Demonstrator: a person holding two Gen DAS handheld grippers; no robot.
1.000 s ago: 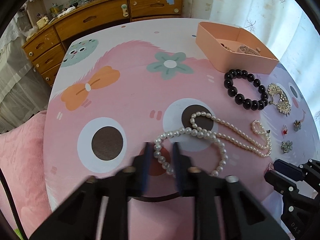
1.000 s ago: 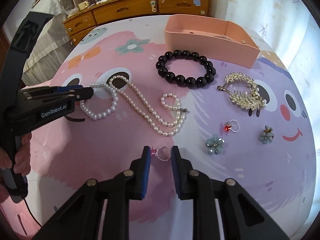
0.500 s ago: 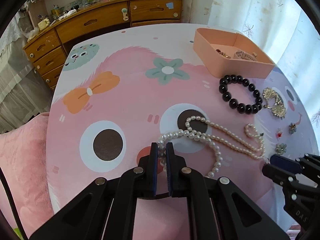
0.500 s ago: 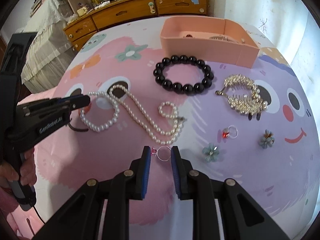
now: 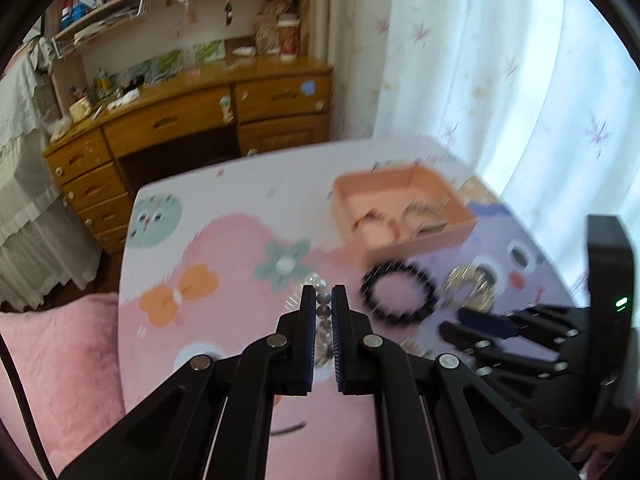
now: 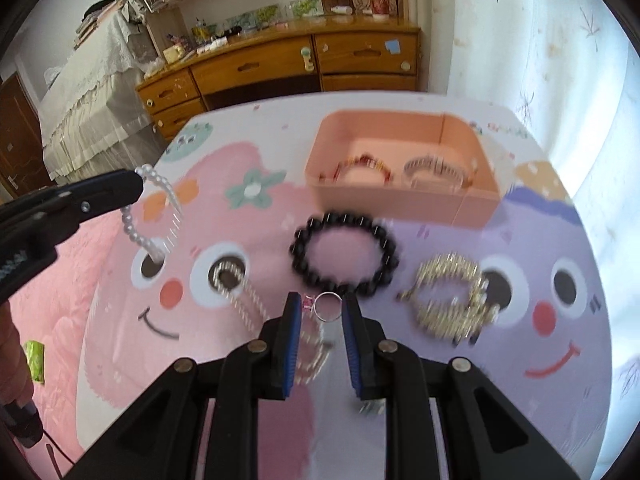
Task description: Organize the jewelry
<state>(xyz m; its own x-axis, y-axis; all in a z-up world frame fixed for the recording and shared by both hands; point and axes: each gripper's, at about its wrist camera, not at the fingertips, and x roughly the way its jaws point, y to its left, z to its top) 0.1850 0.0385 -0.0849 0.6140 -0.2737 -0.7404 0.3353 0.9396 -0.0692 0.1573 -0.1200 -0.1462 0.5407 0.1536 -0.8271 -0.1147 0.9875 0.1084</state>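
Observation:
My left gripper (image 5: 323,297) is shut on a white pearl necklace (image 5: 322,312) and holds it above the table. In the right wrist view the left gripper (image 6: 136,184) shows at the left with the pearl necklace (image 6: 138,236) hanging from it down to the tabletop. My right gripper (image 6: 322,305) is shut on a thin silver ring with a pink stone (image 6: 327,306), lifted off the table. The peach jewelry box (image 6: 400,200) stands beyond, with a bracelet and a comb inside; it also shows in the left wrist view (image 5: 416,236).
A black bead bracelet (image 6: 344,256) and a gold crystal hair comb (image 6: 452,300) lie on the cartoon-print tablecloth (image 6: 560,360) in front of the box. A wooden desk with drawers (image 6: 280,68) stands behind the table. A pink cushion (image 5: 52,368) lies at the left.
Both grippers have risen from the table. The left has lifted the pearl necklace, the right has lifted the ring. Both views now look more toward the box.

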